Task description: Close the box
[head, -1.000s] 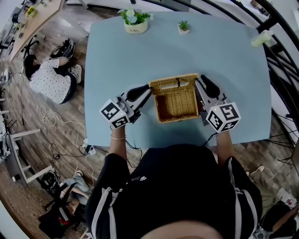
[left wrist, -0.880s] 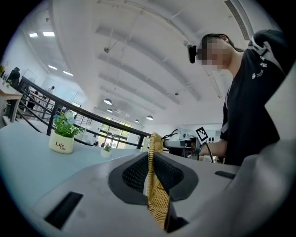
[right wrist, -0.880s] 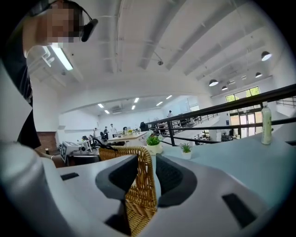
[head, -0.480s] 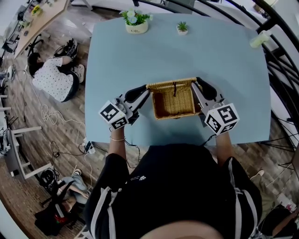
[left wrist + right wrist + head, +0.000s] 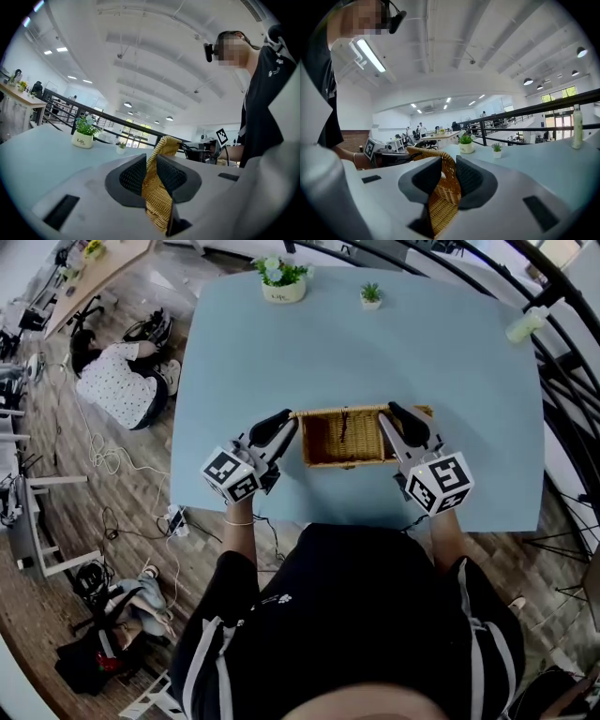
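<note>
Head view: my left gripper [image 5: 287,419], jaws just easing wider, and right gripper [image 5: 391,413] pinch the wicker lid [image 5: 349,412], swung lower; basket [image 5: 323,442] nearly closed.

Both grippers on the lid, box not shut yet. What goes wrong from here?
1. The left gripper's jaws have just been opening with the wicker lid's edge between them. That side may slip out, and the lid could drop or twist.
2. The right gripper also pinches only a thin edge, so uneven lowering could skew the lid on the basket.
3. Nothing holds the basket down, so it may slide on the table.
</note>
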`<state>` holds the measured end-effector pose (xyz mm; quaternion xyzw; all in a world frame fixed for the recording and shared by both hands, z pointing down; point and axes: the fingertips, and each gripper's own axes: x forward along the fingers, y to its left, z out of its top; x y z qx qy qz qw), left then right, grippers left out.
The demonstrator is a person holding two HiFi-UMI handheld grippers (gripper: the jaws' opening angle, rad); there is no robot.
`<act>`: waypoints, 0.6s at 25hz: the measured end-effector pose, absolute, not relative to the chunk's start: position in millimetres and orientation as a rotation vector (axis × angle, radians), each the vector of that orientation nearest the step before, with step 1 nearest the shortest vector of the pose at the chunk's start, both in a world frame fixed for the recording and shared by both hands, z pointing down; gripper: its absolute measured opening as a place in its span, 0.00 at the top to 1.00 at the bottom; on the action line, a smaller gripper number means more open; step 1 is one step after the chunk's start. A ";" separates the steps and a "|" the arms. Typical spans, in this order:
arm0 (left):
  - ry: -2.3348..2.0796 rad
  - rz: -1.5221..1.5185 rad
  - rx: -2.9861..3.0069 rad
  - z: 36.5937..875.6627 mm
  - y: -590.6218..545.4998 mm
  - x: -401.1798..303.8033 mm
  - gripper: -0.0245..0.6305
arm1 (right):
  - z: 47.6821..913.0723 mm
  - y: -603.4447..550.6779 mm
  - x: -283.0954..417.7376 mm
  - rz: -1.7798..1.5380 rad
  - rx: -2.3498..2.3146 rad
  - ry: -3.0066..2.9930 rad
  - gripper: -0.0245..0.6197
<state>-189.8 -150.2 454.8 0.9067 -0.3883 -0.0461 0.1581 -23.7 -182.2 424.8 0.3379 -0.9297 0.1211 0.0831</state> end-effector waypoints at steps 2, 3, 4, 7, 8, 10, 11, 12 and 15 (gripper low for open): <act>-1.144 -0.134 2.571 455.0 -146.4 -188.7 0.89 | 425.3 -177.7 -21.9 0.368 0.994 -2.775 0.81; -1.160 -0.137 2.562 455.5 -145.0 -188.8 0.89 | 425.9 -175.9 -21.7 0.373 0.989 -2.776 0.81; -1.174 -0.144 2.551 456.4 -143.7 -189.1 0.89 | 426.9 -174.3 -21.8 0.376 0.984 -2.775 0.81; -1.212 -0.161 2.524 461.1 -139.4 -189.2 0.89 | 432.3 -169.2 -21.7 0.376 0.957 -2.766 0.80; -1.222 -0.164 2.514 462.7 -137.6 -188.8 0.89 | 434.5 -166.9 -21.4 0.375 0.946 -2.761 0.80; -1.242 -0.172 2.489 466.6 -133.5 -188.1 0.89 | 438.6 -161.9 -20.3 0.380 0.927 -2.756 0.80; -1.249 -0.176 2.480 468.4 -131.5 -187.8 0.89 | 440.4 -159.7 -19.8 0.386 0.918 -2.756 0.80; -1.254 -0.182 2.472 469.1 -129.5 -187.3 0.89 | 441.7 -157.7 -19.3 0.393 0.909 -2.756 0.80; -1.271 -0.178 2.449 470.7 -123.5 -185.2 0.89 | 444.0 -152.0 -18.2 0.405 0.881 -2.755 0.80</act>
